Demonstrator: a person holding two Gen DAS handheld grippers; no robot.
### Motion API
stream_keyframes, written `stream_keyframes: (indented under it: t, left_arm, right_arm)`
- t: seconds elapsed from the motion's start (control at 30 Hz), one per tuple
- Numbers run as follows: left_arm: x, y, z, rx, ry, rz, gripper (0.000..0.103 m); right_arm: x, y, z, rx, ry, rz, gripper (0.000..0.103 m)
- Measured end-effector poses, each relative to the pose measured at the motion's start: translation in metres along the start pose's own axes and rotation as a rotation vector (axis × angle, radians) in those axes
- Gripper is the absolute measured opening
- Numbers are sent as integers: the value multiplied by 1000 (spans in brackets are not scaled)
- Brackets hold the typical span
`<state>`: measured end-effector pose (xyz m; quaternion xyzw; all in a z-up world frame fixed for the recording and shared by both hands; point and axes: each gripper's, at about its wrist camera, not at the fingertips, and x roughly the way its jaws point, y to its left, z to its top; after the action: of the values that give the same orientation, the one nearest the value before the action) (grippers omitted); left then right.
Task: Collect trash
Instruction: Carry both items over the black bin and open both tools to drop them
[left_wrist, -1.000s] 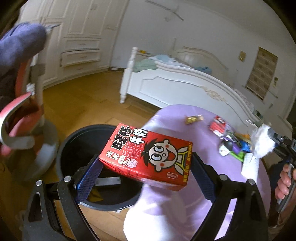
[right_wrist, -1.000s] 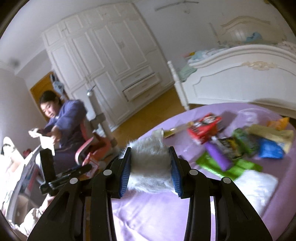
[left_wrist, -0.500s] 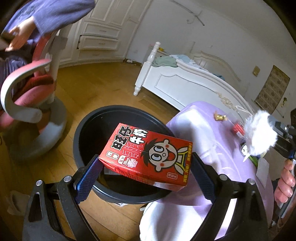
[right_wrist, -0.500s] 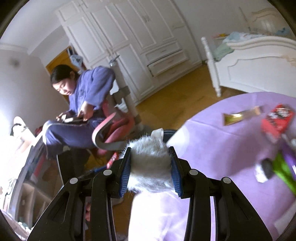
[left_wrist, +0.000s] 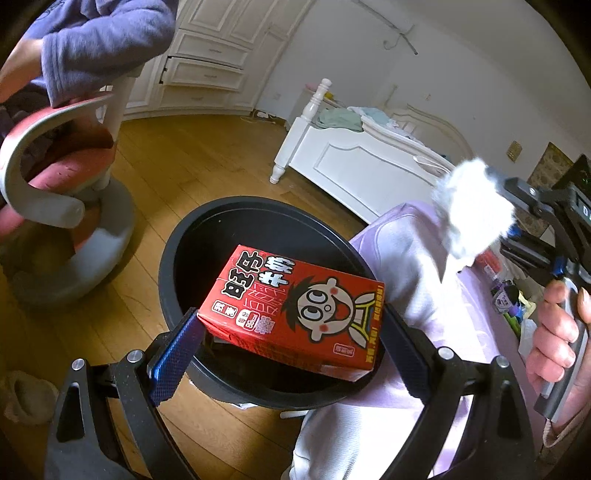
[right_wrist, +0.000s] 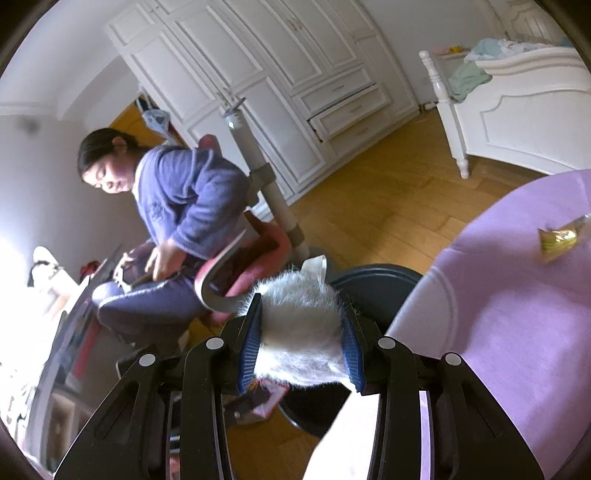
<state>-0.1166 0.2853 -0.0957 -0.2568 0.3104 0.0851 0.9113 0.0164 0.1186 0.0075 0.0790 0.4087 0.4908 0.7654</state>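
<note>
Step in hand: carry to the bin, both hands loaded. Left gripper (left_wrist: 291, 328) jaws pinch a red milk carton (left_wrist: 295, 314) by its ends, carton hanging over the black trash bin (left_wrist: 192, 236), toward its 5 o'clock rim. Right gripper (right_wrist: 301, 343) jaws clamp a white fluffy tuft (right_wrist: 299, 314); the bin's rim shows just beyond at 1 o'clock. Purple-clothed table (right_wrist: 517, 295) at 3 o'clock. Next, likely: spread left jaws to drop carton; bring tuft fully over the opening before release.

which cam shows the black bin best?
Left wrist: the black bin shows nearly its whole rim and interior, beneath the red carton. Right wrist shows only part of its rim behind the white fluffy piece.
</note>
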Motion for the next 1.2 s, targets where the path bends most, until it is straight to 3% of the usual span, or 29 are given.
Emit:
stream_keyframes:
  t: [0.8,1.2]
  left_arm:
    - [25,8,5,-12,20,-28,92]
    - [34,4,10,-9,33,-25,92]
  right_arm:
    - [81,9,12,-31,84,-55,39]
    - [89,2,16,-1,106,-62,39]
